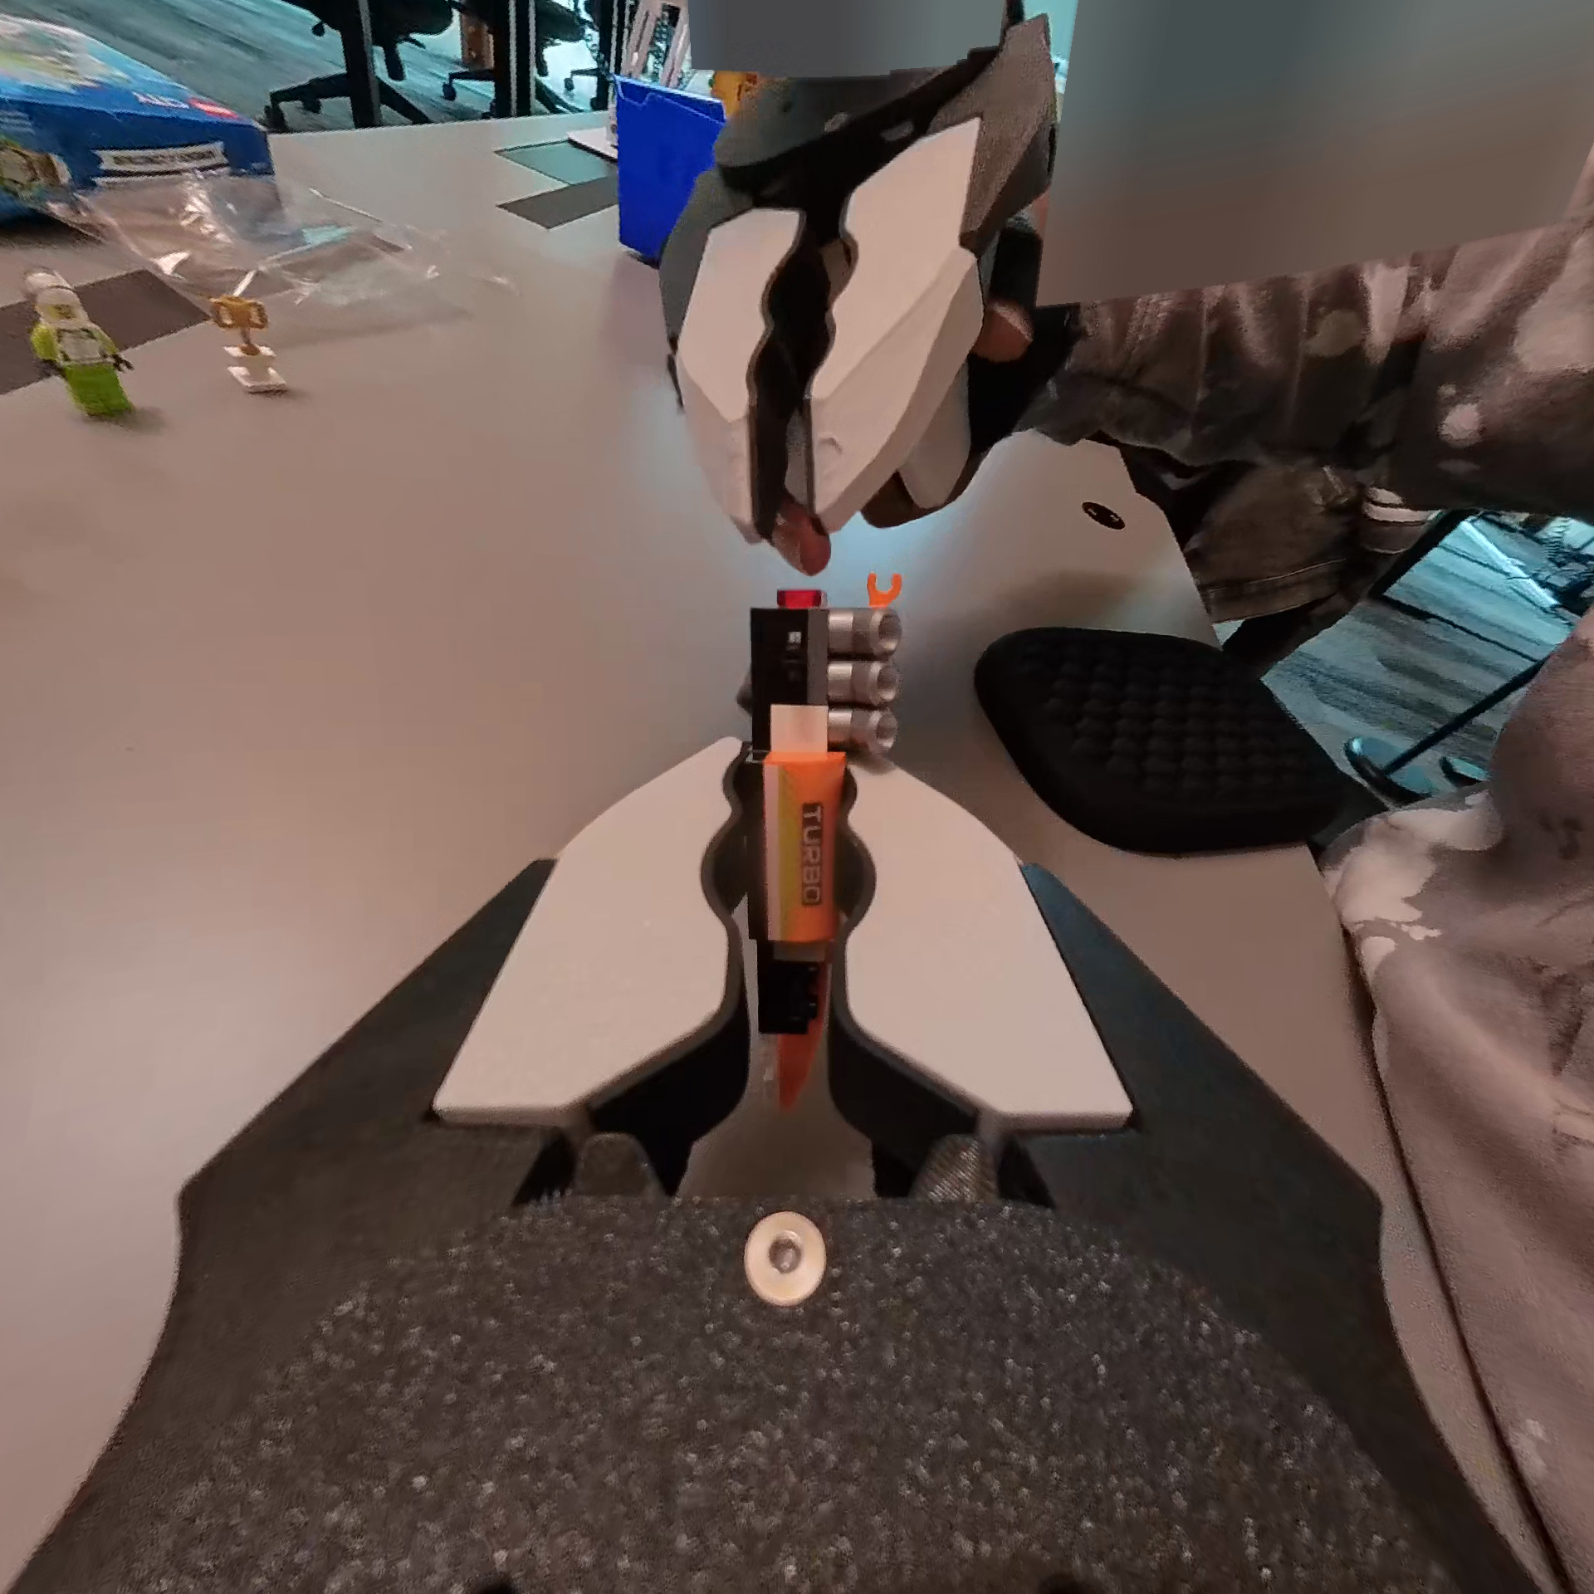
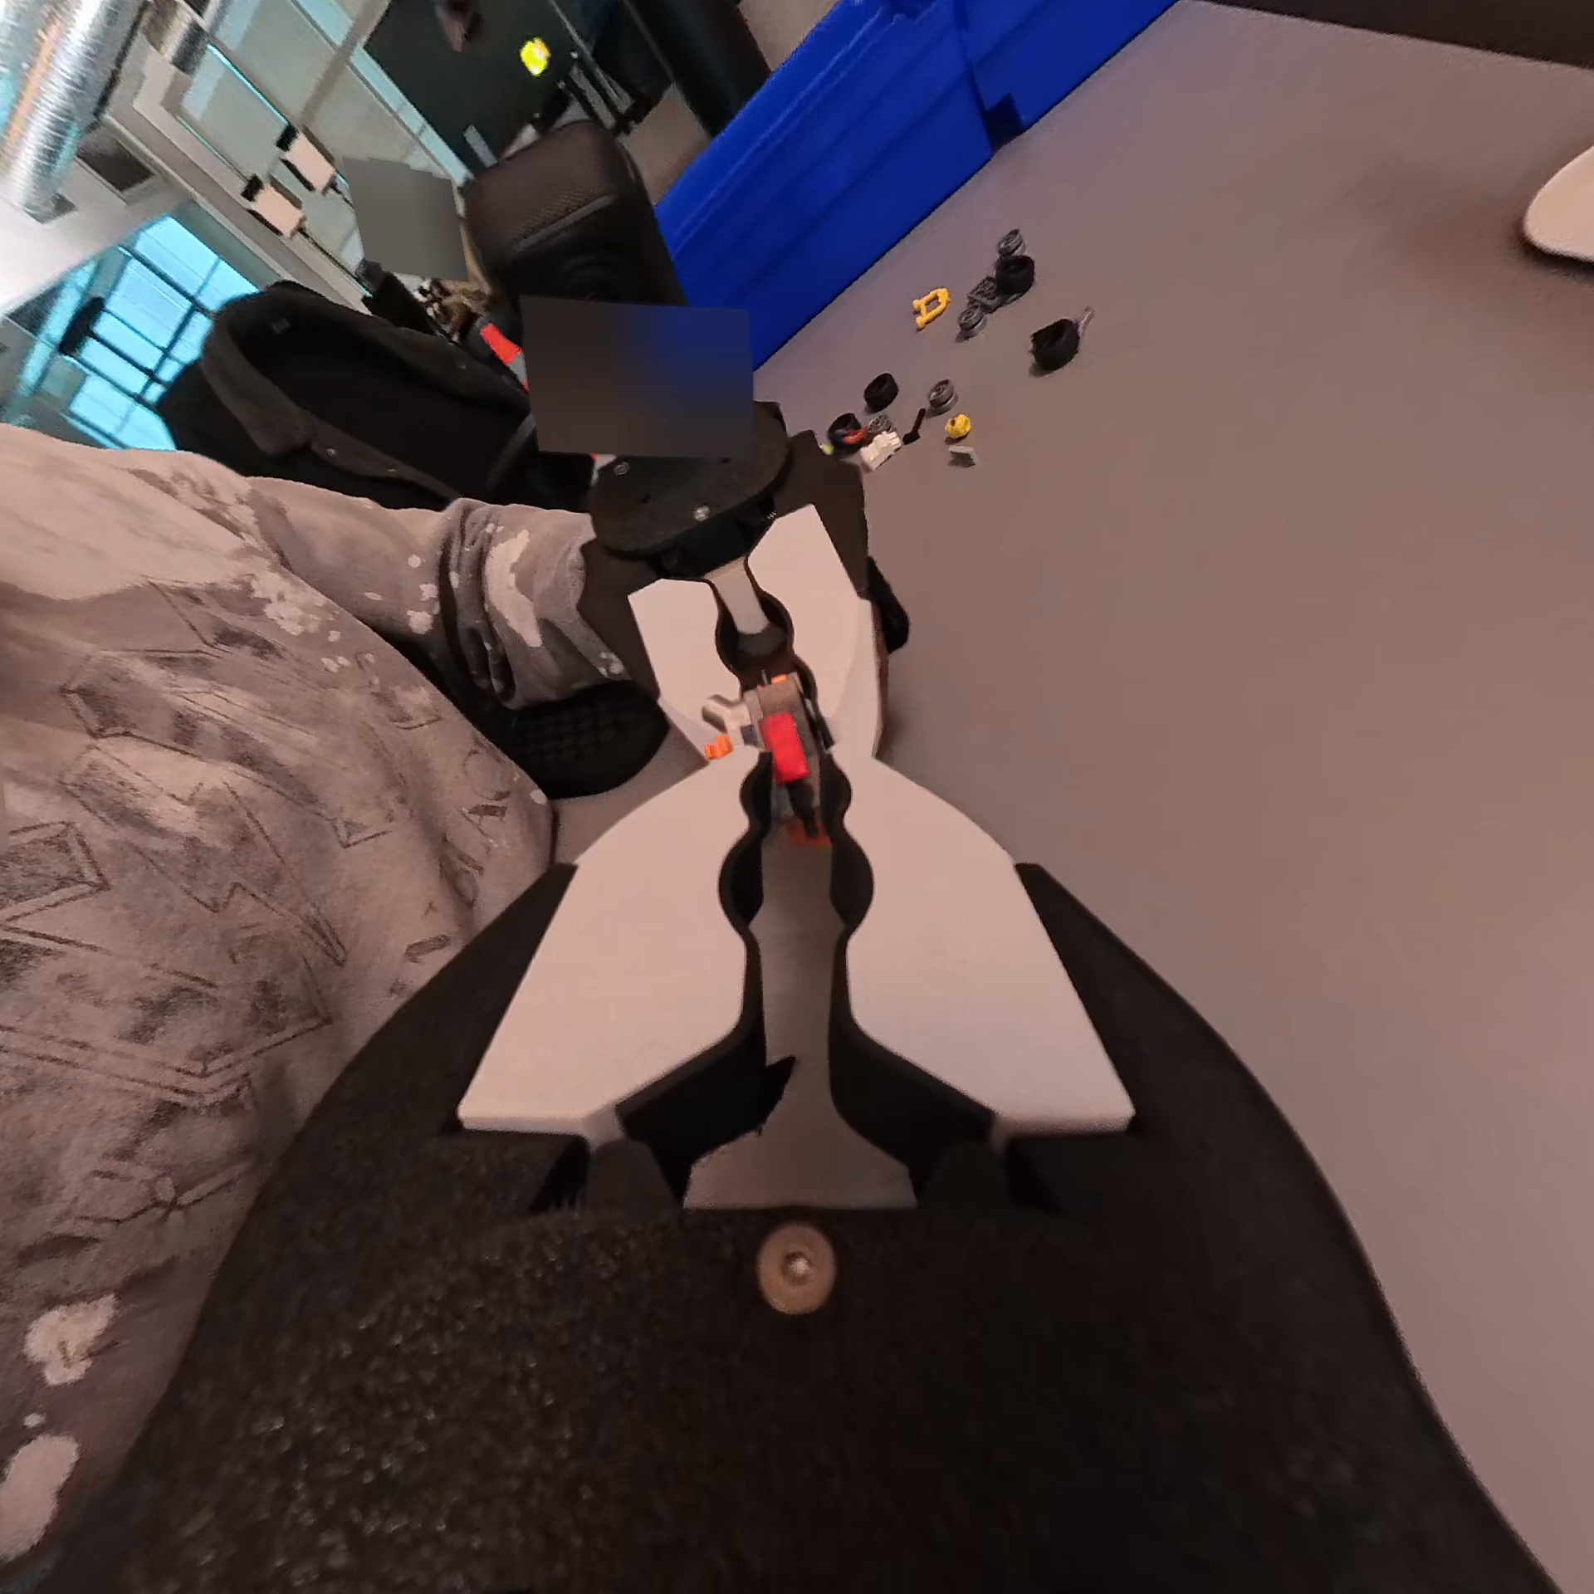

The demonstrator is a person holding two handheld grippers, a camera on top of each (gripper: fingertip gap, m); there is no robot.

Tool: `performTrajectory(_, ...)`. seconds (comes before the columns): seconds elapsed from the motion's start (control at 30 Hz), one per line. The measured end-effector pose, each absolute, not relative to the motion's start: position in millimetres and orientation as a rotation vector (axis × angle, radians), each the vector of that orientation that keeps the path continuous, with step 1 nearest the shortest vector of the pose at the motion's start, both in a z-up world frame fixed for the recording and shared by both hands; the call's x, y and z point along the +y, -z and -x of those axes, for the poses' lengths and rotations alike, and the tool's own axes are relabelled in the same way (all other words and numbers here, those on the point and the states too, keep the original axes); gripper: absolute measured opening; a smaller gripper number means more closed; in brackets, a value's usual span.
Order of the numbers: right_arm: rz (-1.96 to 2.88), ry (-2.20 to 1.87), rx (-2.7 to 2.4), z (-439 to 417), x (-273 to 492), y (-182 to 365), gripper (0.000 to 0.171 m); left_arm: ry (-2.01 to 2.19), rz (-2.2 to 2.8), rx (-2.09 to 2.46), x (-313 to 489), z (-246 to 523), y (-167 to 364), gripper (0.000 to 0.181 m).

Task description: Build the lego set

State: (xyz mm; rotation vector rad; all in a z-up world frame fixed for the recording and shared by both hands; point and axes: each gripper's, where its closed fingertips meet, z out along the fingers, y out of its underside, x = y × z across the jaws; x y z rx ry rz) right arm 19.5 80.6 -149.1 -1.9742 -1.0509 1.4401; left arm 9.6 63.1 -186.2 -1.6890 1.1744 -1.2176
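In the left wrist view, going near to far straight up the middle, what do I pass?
Left gripper clamped on the orange-and-black lego assembly → red stud on its far end → red piece held by the right gripper → blue bin.

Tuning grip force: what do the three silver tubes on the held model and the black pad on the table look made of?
Silver tubes: likely plastic with metallic-grey finish; soft sheen, moulded rims. Black pad: seemingly soft rubber or foam, matte, dimpled surface; exact material unclear.

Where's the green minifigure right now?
In the left wrist view, the green minifigure stands on the table at far left, beside a small gold trophy piece, below the blue box.
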Motion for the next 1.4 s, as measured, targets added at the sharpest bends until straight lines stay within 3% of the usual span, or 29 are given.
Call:
performTrajectory(0.3, 2.076, -0.505, -1.224, -115.3, 109.2, 208.7, 0.011, 1.168, 1.710, 1.183, 66.8, -9.1, 191.1, 0.015)
performTrajectory(0.43, 2.130, -0.272, -1.231, -161.5, 113.1, 238.4, 0.011, 1.156, 1.716, 1.201, 65.7, -10.8, 194.4, 0.015)
performTrajectory(0.77, 2.220, -0.201, -1.055, -171.3, 129.6, 254.7, 0.013, 1.135, 1.738, 1.215, 64.3, -10.7, 200.2, 0.015)
performTrajectory(1.0, 2.273, -0.220, -1.066, -168.2, 129.7, 259.5, 0.004, 1.136, 1.735, 1.218, 65.2, -10.0, 199.7, 0.015)
performTrajectory(1.4, 1.838, -0.292, -1.463, -103.9, 78.5, 224.8, 0.004, 1.006, 1.798, 1.297, 64.7, -12.4, 215.7, 0.015)
